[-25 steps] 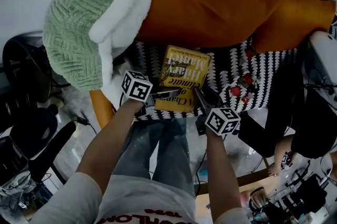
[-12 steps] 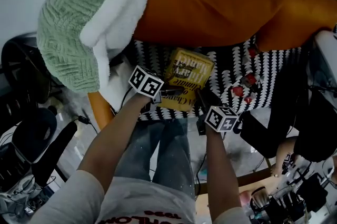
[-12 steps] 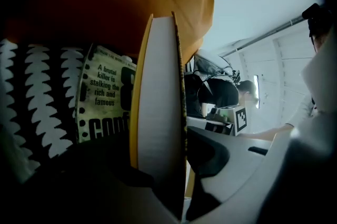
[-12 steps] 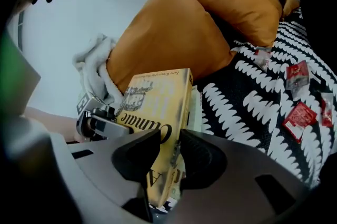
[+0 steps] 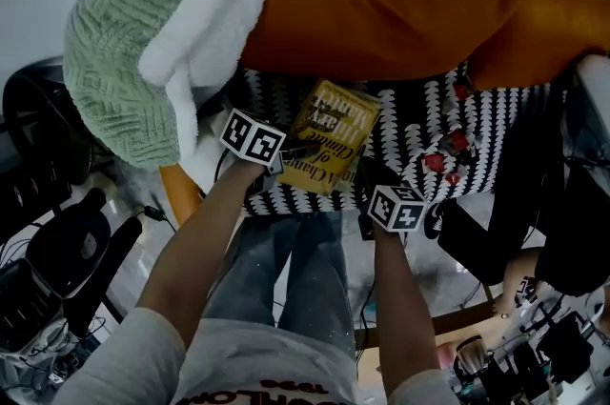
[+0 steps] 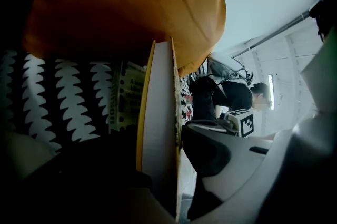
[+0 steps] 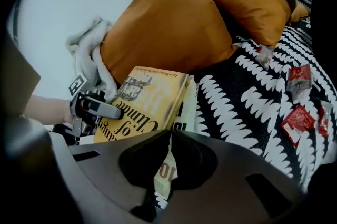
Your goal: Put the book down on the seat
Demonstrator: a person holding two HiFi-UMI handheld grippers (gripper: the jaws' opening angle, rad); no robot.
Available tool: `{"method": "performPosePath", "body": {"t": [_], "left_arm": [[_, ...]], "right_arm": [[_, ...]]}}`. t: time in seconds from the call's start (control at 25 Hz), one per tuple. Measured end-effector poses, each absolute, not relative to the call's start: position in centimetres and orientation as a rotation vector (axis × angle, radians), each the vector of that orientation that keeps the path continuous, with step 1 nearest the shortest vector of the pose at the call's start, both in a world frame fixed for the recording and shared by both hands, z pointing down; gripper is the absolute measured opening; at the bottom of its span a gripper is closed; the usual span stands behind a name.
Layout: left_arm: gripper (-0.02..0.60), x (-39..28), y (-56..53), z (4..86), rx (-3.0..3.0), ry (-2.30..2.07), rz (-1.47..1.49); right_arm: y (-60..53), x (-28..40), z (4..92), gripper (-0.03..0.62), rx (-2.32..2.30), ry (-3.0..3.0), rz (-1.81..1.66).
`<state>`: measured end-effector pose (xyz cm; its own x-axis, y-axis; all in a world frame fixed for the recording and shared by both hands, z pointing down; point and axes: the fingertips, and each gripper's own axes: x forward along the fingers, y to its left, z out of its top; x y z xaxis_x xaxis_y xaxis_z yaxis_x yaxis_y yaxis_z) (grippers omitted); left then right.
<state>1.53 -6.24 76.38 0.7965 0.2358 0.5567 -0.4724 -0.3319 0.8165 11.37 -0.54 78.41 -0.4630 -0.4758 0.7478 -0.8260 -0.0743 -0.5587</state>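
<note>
The left gripper [image 5: 300, 151] pinches the yellow book [image 5: 334, 136] at its 8 o'clock edge; in the left gripper view the book [image 6: 158, 112] stands edge-on between the jaws. The book is over the black-and-white seat [image 5: 410, 122], with the orange cushion [image 5: 381, 12] at its 12 o'clock and small red packets [image 5: 448, 146] at 3 o'clock. Whether it lies flat cannot be told. The right gripper [image 5: 367, 172], at the book's 5 o'clock, has its jaws pressed together, apart from the book.
</note>
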Motion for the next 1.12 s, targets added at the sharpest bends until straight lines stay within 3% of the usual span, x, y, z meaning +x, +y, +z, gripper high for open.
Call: {"method": "performPosePath", "body": {"t": [0.24,0.64,0.92,1.12], "left_arm": [[0.229,-1.2,-7.9,76.2,1.842,-0.368,0.782],[0.245,-1.4,-8.3,76.8,1.836,-0.488,0.726],[0.277,-0.8,-7.8,77.8,1.849,-0.597,0.767],[0.281,-1.0,-7.5,79.1,1.91,-0.675,0.813]], "right_arm": [[-1.0,10.8,78.2,0.037,1.404,-1.9,1.548],[-2.0,10.4,77.9,0.037,1.412,-1.919,1.527],[-3.4,7.6,75.4,0.037,1.383,-2.016,1.176],[-1.8,7.5,78.0,0.037,1.306,-1.94,1.166]]}}
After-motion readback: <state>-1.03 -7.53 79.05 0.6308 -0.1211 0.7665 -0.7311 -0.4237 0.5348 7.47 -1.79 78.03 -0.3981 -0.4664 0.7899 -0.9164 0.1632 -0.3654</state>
